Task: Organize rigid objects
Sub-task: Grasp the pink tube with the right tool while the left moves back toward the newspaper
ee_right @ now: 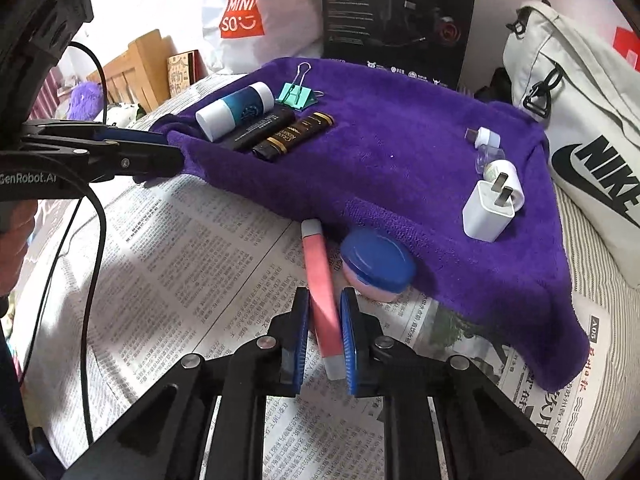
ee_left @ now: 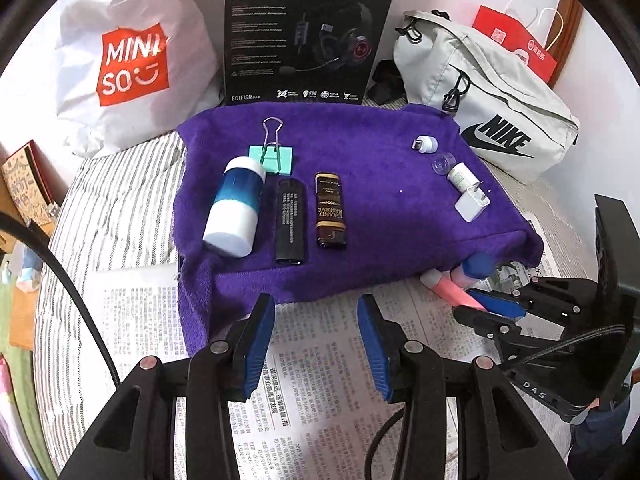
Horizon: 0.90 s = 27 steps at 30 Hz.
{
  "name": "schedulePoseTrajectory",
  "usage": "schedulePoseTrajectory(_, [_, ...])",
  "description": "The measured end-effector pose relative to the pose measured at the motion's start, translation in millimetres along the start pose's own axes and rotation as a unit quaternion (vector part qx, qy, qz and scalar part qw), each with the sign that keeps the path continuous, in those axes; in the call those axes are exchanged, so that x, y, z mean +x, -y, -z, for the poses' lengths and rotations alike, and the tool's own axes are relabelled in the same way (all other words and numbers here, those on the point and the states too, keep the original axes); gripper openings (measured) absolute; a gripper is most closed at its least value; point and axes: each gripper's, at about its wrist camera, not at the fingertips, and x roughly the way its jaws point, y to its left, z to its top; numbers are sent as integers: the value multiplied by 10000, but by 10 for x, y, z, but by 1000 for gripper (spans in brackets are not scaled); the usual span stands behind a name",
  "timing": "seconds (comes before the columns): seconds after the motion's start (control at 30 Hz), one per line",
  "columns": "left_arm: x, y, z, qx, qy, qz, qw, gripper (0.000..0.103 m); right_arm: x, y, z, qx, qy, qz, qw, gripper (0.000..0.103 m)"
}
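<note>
A purple towel (ee_left: 380, 200) (ee_right: 380, 152) holds a blue-white bottle (ee_left: 236, 208) (ee_right: 236, 110), a black stick (ee_left: 291, 222), a brown lighter (ee_left: 330, 210) (ee_right: 294, 136), a teal binder clip (ee_left: 272, 156) (ee_right: 296, 94), a white charger (ee_left: 472, 202) (ee_right: 490, 208) and small white adapters (ee_left: 424, 144). My right gripper (ee_right: 326, 312) is closed around a pink tube (ee_right: 320, 280) (ee_left: 452, 290) lying on newspaper beside a blue-lidded pink jar (ee_right: 376, 262) (ee_left: 474, 266). My left gripper (ee_left: 316, 312) is open and empty, just before the towel's near edge.
Newspaper (ee_left: 320, 380) (ee_right: 180, 260) covers a striped bed. At the back stand a Miniso bag (ee_left: 132, 60), a black headset box (ee_left: 304, 32) and a grey Nike bag (ee_left: 492, 108) (ee_right: 580, 120). A black cable (ee_right: 96, 220) hangs at the left.
</note>
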Motion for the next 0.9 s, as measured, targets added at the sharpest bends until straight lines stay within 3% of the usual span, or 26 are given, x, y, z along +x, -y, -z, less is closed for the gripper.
schedulePoseTrajectory(0.27, [12, 92, 49, 80, -4, 118, 9999, 41, -220, 197, 174, 385, -13, 90, 9992, 13])
schedulePoseTrajectory(0.63, [144, 657, 35, 593, -163, 506, 9968, 41, -621, 562, 634, 1052, 120, 383, 9936, 12])
schedulePoseTrajectory(0.9, [266, 774, 81, 694, -318, 526, 9957, 41, -525, 762, 542, 1257, 164, 497, 9907, 12])
